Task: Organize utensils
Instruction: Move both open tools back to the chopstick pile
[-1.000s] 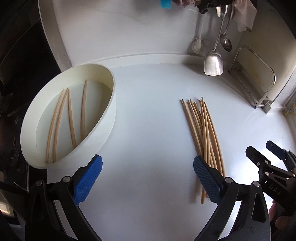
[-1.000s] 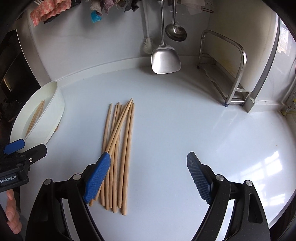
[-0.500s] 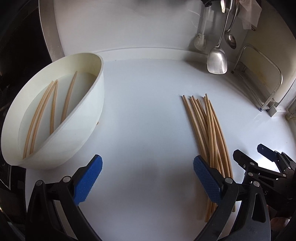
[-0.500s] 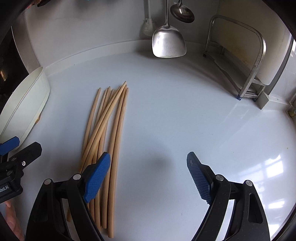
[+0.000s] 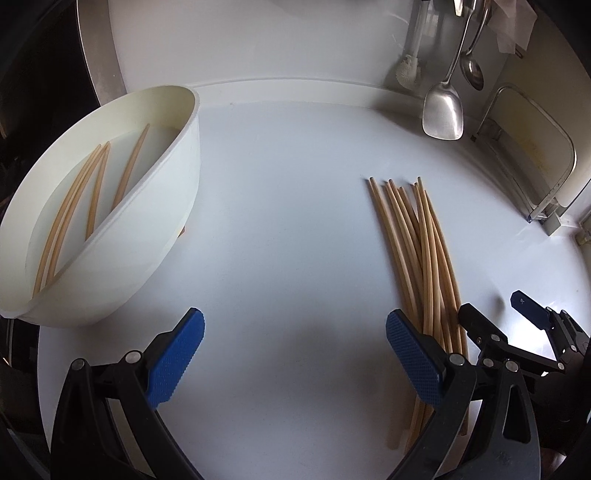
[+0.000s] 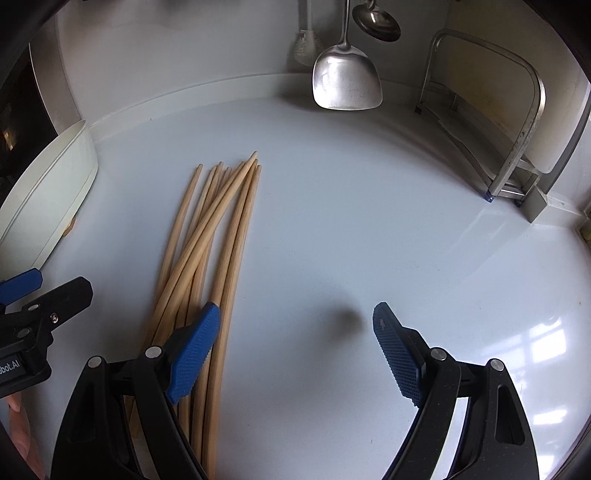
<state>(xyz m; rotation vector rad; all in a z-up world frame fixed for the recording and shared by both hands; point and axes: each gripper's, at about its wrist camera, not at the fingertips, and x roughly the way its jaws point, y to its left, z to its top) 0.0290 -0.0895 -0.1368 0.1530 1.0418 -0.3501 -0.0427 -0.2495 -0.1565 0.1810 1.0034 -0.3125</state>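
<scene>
A pile of several wooden chopsticks (image 5: 417,251) lies on the white counter; it also shows in the right wrist view (image 6: 210,258). A white oval tub (image 5: 166,206) at the left holds several chopsticks (image 5: 74,206); its side shows in the right wrist view (image 6: 48,199). My left gripper (image 5: 295,354) is open and empty, low over the counter between tub and pile, its right finger (image 5: 413,358) beside the pile's near ends. My right gripper (image 6: 295,350) is open and empty, its left finger (image 6: 192,350) over the pile's near part.
A steel spatula (image 6: 345,77) and a ladle (image 6: 376,22) hang on the back wall. A metal rack (image 6: 509,122) stands at the right. The counter's dark left edge lies beyond the tub. The right gripper also shows in the left wrist view (image 5: 513,328).
Both grippers have moved lower and closer to the counter and the pile. The right gripper's left finger now covers the pile's near part. Both stay open.
</scene>
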